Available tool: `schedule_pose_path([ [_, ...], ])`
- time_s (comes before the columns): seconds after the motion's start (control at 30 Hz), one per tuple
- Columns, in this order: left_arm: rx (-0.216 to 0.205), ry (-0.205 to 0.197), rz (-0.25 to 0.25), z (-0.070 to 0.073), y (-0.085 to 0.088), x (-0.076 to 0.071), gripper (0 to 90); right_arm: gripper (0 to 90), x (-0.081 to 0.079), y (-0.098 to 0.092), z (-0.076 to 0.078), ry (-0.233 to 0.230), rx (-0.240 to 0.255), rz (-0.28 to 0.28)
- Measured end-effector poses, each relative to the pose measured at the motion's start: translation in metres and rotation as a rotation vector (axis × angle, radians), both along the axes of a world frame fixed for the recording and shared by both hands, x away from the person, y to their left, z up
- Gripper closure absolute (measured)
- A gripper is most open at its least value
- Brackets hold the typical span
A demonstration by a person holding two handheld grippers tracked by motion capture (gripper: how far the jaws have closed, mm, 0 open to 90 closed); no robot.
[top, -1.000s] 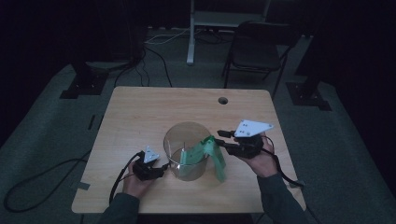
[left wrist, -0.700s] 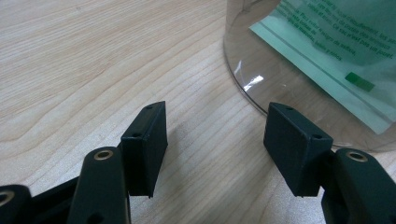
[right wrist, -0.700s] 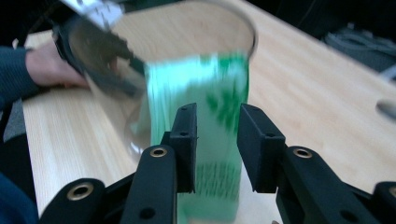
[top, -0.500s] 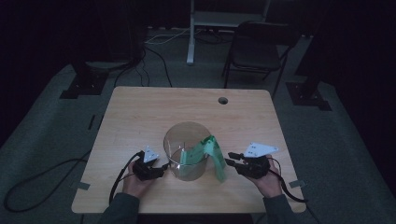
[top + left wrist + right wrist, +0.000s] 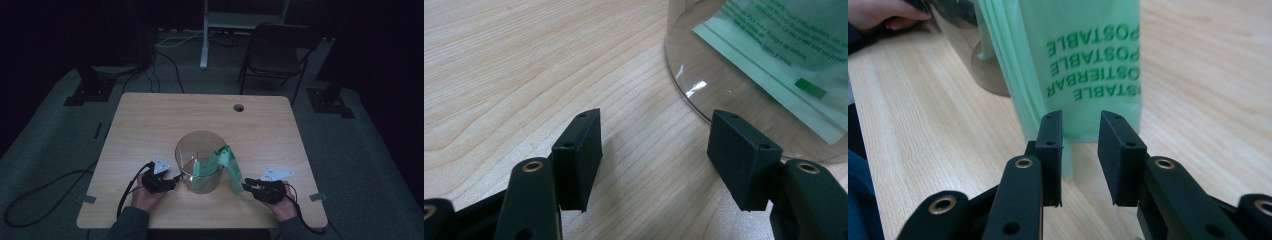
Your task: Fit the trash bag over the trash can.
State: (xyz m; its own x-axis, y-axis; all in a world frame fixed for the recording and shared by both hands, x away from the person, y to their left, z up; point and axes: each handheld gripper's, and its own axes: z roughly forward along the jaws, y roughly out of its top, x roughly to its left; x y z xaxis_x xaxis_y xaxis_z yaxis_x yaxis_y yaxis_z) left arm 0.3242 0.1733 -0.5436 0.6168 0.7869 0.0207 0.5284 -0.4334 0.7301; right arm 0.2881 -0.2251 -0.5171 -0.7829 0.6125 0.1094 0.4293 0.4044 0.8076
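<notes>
— Starting at the lower left of the high view, what's that hand doing?

— It holds the left gripper point(image 5: 176, 178) low on the wooden table point(image 5: 150, 120), just beside the clear plastic canister point(image 5: 200, 162) at the centre. In the left gripper view its jaws stand spread wide with only bare wood between them; the canister's wall curves past the upper right of that frame, close to one pad, though I can't tell whether it touches.

— And the green thing?

— A green compostable bag point(image 5: 227, 167), partly inside the canister, its free end draped over the rim and hanging down the right side to the tabletop.

— Further right?

— The right gripper point(image 5: 247, 186) sits low at the lower right of the high view, aimed at the bag's hanging end. Its jaws have just been closing and are now narrow, a gap between them. In the right gripper view the bag's bottom edge point(image 5: 1083, 75) hangs just beyond the tips, not pinched.
</notes>
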Motion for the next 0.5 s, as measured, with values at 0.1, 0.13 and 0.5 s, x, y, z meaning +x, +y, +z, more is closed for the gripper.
schedule_pose_path([
  [0.1,-0.001,0.001,0.001,0.0,0.0,0.0,38.6,70.7,-0.0004,0.0038,-0.0048,0.006,-0.009,0.014],
  [0.13,0.0,0.0,0.001,0.0,0.0,0.0,38.6,70.5,-0.0007,0.0052,-0.0055,0.007,-0.008,0.019],
  [0.5,0.0,-0.001,0.001,0.0,-0.0001,0.0,38.6,66.9,-0.0058,0.0096,-0.0052,0.004,0.006,0.06],
])
